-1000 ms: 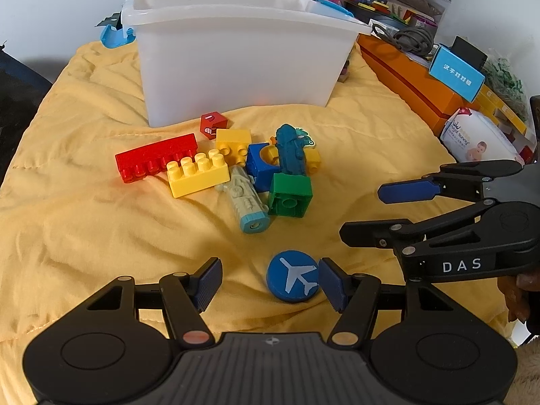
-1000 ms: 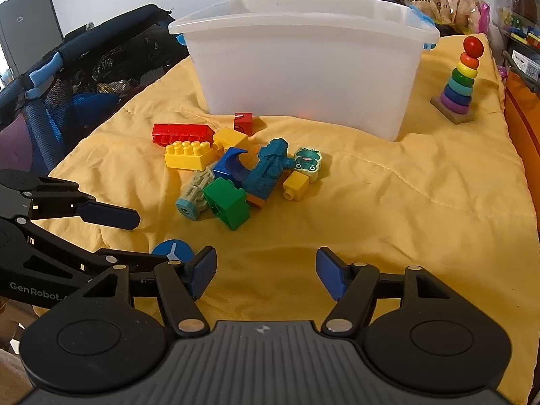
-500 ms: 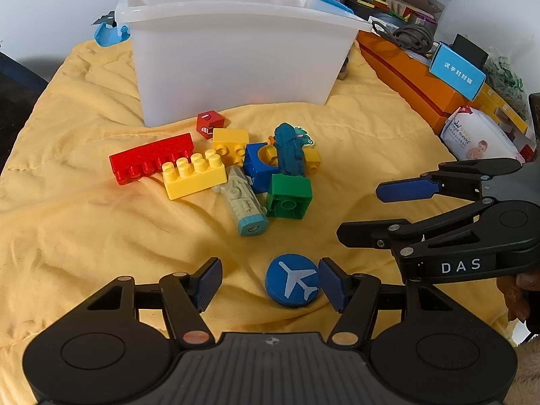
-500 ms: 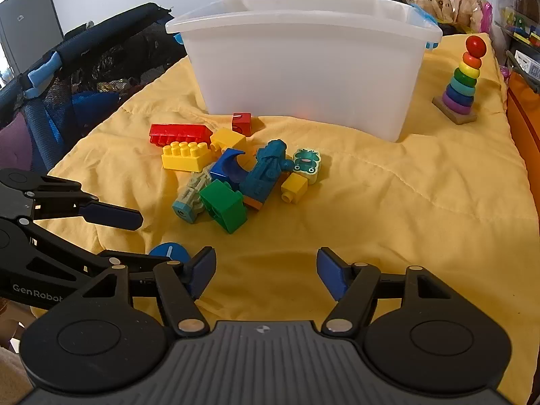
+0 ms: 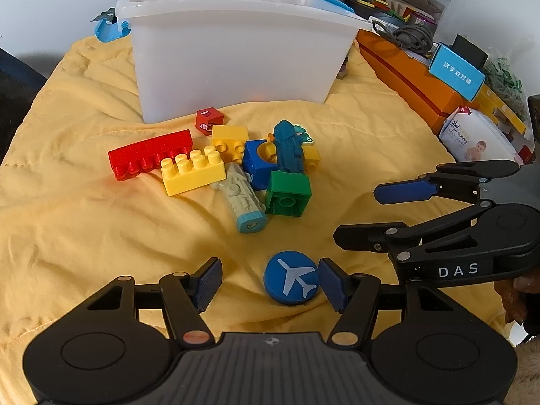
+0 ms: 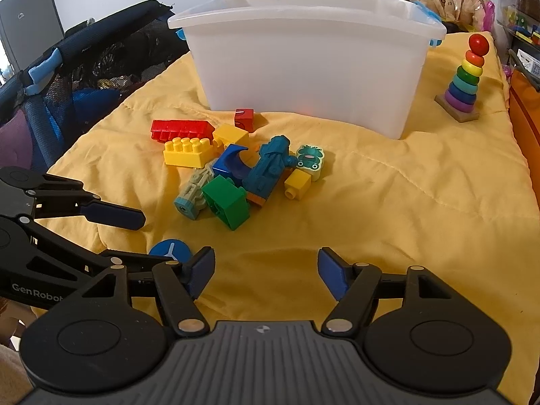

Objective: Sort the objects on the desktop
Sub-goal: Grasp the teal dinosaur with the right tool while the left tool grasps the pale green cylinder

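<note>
Little has shifted over the last second: the left gripper (image 5: 270, 283) has only crept slightly nearer the toy pile, and the blue airplane disc (image 5: 291, 277) remains between its fingers. Those fingers are spread wide; the disc sits just beside the right finger pad and well clear of the left one, lying flat on the yellow blanket (image 5: 67, 219).

Moving left to right across the pile: a red long brick (image 5: 150, 158), a yellow brick (image 5: 193, 170), a small red cube (image 5: 209, 120) near the white bin (image 5: 233, 50), a pale rocket-like toy (image 5: 243, 199), a blue arched block (image 5: 258, 165), a teal figure (image 5: 288, 150) and a green block (image 5: 287, 193). Farthest right, the right gripper (image 6: 266, 271) hovers over bare blanket, its fingers also spread and holding nothing.

A likely risk: the disc is thin and off-centre, so a closing pinch could push it sideways, tip it on edge, or catch a fold of the soft blanket instead.

Being round, the disc has no long axis; its printed plane's nose points up and to the left, toward the pile. The rocket-like toy's long axis runs from the pile toward the left gripper, cap end nearest.
</note>
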The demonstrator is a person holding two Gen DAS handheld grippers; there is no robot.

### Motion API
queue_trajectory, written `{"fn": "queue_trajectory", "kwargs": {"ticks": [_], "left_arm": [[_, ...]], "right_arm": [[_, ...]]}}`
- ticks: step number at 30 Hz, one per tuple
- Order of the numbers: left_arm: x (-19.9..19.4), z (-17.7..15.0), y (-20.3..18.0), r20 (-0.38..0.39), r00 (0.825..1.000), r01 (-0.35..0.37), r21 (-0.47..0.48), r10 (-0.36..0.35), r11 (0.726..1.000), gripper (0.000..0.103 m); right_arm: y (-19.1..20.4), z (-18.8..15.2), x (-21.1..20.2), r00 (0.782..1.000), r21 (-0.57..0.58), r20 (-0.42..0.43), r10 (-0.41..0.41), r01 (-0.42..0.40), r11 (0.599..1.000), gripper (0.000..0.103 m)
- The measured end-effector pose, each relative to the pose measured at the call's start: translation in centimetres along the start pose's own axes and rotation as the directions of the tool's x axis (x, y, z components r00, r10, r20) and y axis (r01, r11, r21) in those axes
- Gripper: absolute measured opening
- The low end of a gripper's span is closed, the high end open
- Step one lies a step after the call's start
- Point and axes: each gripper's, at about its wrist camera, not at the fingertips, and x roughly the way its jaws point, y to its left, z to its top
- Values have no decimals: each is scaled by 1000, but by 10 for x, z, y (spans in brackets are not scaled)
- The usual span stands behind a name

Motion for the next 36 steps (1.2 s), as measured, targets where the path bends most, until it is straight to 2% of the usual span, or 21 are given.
{"fn": "queue_trajectory", "kwargs": {"ticks": [13,18,24,27,29,31,33,35,36], "left_arm": [[0,5,9,18,1000,-7,-23,8,1000,66],[-1,9,11,25,1000,-10,-16,10,1000,66],[-7,18,14,55,998,-15,-22,16,1000,66],[-5,21,15,54,998,-18,-20,19,1000,66],[-3,22,16,50,998,-23,-9,24,1000,66],[-6,26,20,70,996,-58,0,58,998,66],[-8,34,28,89,992,-86,1,86,996,66],[-9,46,37,104,989,-106,23,103,994,66],[-8,52,40,86,993,-87,45,83,995,63]], "right_arm": [[-6,0,3,999,-7,12,-39,39,999,70],[-4,8,3,999,-41,46,-14,15,999,63],[0,33,-3,990,-58,142,-1,9,998,48],[-8,50,12,993,-11,115,10,-9,1000,36],[-12,59,29,998,19,64,11,-13,1000,35],[-15,60,43,1000,30,17,21,-21,999,35],[-15,61,47,998,44,19,57,-58,997,35],[-9,62,48,999,8,21,41,-41,999,35],[-6,62,49,999,-9,19,35,-35,999,35]]}}
